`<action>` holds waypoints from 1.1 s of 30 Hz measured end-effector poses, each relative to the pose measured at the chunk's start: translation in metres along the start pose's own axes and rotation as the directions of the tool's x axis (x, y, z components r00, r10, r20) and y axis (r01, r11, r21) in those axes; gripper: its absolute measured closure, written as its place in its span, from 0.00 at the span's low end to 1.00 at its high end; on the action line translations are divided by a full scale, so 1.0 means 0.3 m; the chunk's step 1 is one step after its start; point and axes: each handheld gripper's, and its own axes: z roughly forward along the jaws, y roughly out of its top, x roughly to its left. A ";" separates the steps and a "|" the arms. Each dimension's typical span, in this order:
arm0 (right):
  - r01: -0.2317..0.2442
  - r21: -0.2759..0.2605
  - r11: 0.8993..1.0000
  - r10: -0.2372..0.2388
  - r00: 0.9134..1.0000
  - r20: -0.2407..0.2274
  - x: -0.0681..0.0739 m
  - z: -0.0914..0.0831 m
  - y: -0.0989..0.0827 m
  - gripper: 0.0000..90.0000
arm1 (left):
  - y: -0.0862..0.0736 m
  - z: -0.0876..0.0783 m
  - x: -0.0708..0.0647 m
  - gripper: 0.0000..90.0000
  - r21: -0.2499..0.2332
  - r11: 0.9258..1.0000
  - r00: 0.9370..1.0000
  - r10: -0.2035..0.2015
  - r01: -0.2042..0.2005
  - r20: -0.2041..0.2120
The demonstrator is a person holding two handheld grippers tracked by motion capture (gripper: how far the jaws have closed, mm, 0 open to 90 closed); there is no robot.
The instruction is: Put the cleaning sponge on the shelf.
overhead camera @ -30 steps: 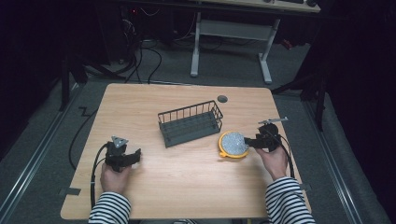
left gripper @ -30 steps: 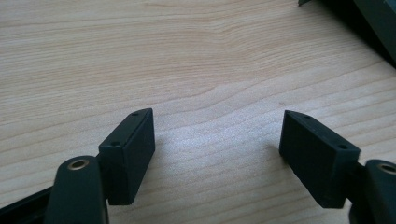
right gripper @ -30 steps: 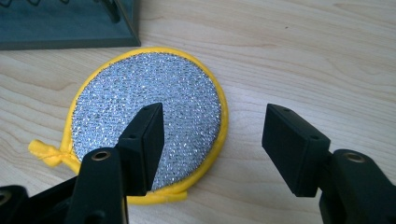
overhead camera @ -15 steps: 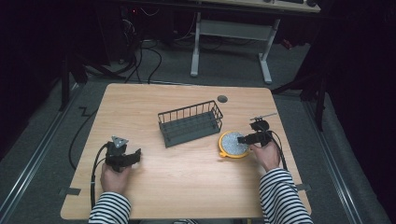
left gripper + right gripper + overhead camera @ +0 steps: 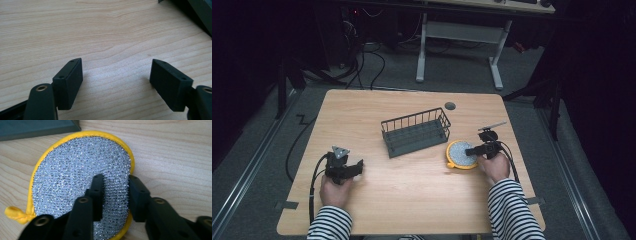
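light: table (image 5: 412,200) bright, surroundings dark | shadows: soft | focus: sharp — near jaws slightly blurred

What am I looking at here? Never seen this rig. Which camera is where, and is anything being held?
No robot arm: a person in striped sleeves holds a two-jaw gripper in each hand at a wooden table. The high view looks down from above the person's side. The other two pictures come from cameras riding on each gripper, looking along its black jaws.

On the table sit a dark wire basket and a round silver scouring pad with a yellow rim.

The left gripper rests over bare wood, jaws wide apart, nothing between them. The right gripper is down on the scouring pad; its jaws have just been closing and now pinch a fold of the silver mesh between them. The pad still lies on the table.
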 end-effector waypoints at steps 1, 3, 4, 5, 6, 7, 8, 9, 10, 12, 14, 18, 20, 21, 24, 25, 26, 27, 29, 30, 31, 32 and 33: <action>0.004 -0.004 1.000 -0.004 1.000 -0.001 0.003 0.000 0.000 0.81 | 0.000 0.000 0.000 0.30 0.000 1.000 1.000 0.000 0.000 0.000; 0.039 -0.010 0.999 -0.038 0.999 0.018 0.015 -0.002 0.000 0.85 | 0.000 0.000 0.000 0.30 0.000 1.000 1.000 0.000 0.000 0.000; 0.049 -0.013 0.999 -0.049 0.999 0.024 0.019 -0.003 -0.001 0.85 | 0.000 0.000 0.000 0.30 0.000 1.000 1.000 0.000 0.000 0.000; 0.059 -0.017 0.998 -0.059 0.998 0.029 0.022 -0.005 -0.001 0.85 | 0.000 0.000 0.000 0.30 0.000 1.000 1.000 0.000 0.000 0.000; 0.059 -0.017 0.998 -0.059 0.998 0.029 0.022 -0.005 -0.001 0.85 | 0.000 0.000 0.000 0.30 0.000 1.000 1.000 0.000 0.000 0.000; 0.064 -0.023 0.998 -0.063 0.998 0.031 0.026 -0.006 -0.003 0.85 | 0.000 0.000 0.000 0.30 0.000 1.000 1.000 0.000 0.000 0.001; 0.074 -0.032 0.997 -0.073 0.997 0.032 0.028 -0.008 -0.004 0.85 | 0.000 0.000 0.000 0.30 0.000 1.000 1.000 0.000 0.000 0.001; 0.079 -0.038 0.996 -0.078 0.997 0.028 0.030 -0.013 -0.005 0.85 | 0.000 0.000 0.000 0.30 -0.001 1.000 1.000 -0.001 0.001 0.001; 0.079 -0.038 0.996 -0.078 0.997 0.028 0.030 -0.013 -0.005 0.85 | 0.000 0.000 0.000 0.30 -0.001 1.000 1.000 -0.001 0.001 0.001; 0.087 -0.050 0.995 -0.085 0.996 0.023 0.030 -0.018 -0.006 0.86 | 0.000 0.000 0.000 0.30 -0.001 1.000 1.000 -0.002 0.002 0.001; 0.091 -0.058 0.994 -0.089 0.996 0.021 0.031 -0.024 -0.006 0.86 | 0.000 0.000 0.000 0.30 0.000 1.000 1.000 0.000 0.000 0.001; 0.109 -0.076 0.991 -0.108 0.994 0.022 0.036 -0.045 -0.007 0.85 | 0.000 0.000 0.000 0.30 -0.001 1.000 1.000 -0.002 0.002 0.001; 0.119 -0.085 0.989 -0.117 0.993 0.022 0.037 -0.059 -0.009 0.85 | 0.000 0.000 0.000 0.30 -0.001 1.000 1.000 -0.001 0.001 0.001; 0.122 -0.089 0.989 -0.121 0.993 0.020 0.035 -0.066 -0.009 0.85 | 0.000 0.000 0.000 0.30 0.000 1.000 1.000 0.000 0.000 0.001; 0.117 -0.101 0.988 -0.116 0.993 0.022 0.027 -0.087 -0.011 0.85 | 0.000 0.000 0.000 0.30 0.000 1.000 1.000 0.000 0.000 0.001; 0.118 -0.107 0.987 -0.117 0.993 0.022 0.024 -0.095 -0.012 0.85 | 0.000 0.000 0.000 0.30 0.000 1.000 1.000 0.000 0.000 0.001; 0.116 -0.115 0.987 -0.114 0.993 0.024 0.024 -0.104 -0.012 0.85 | 0.000 0.000 0.000 0.30 0.000 1.000 1.000 0.000 0.000 0.001; 0.113 -0.125 0.986 -0.111 0.994 0.022 0.024 -0.116 -0.012 0.85 | 0.000 0.000 0.000 0.30 0.000 1.000 1.000 0.000 0.000 0.001; 0.111 -0.142 0.984 -0.110 0.994 0.010 0.023 -0.132 -0.013 0.85 | 0.000 0.000 0.000 0.30 0.000 1.000 1.000 0.000 0.000 0.001; 0.109 -0.151 0.983 -0.110 0.994 0.001 0.022 -0.142 -0.013 0.85 | 0.000 0.000 0.000 0.30 0.000 1.000 1.000 0.000 0.000 0.001; 0.109 -0.154 0.982 -0.111 0.994 -0.002 0.021 -0.148 -0.013 0.85 | 0.000 0.000 0.000 0.30 0.000 1.000 1.000 0.000 0.000 0.001; 0.103 -0.161 0.982 -0.106 0.994 -0.013 0.020 -0.154 -0.014 0.85 | 0.000 0.000 0.000 0.30 0.000 1.000 1.000 0.000 0.000 0.001; 0.098 -0.168 0.981 -0.103 0.994 -0.024 0.018 -0.161 -0.015 0.85 | 0.000 0.000 0.000 0.30 0.000 1.000 1.000 0.000 0.000 0.001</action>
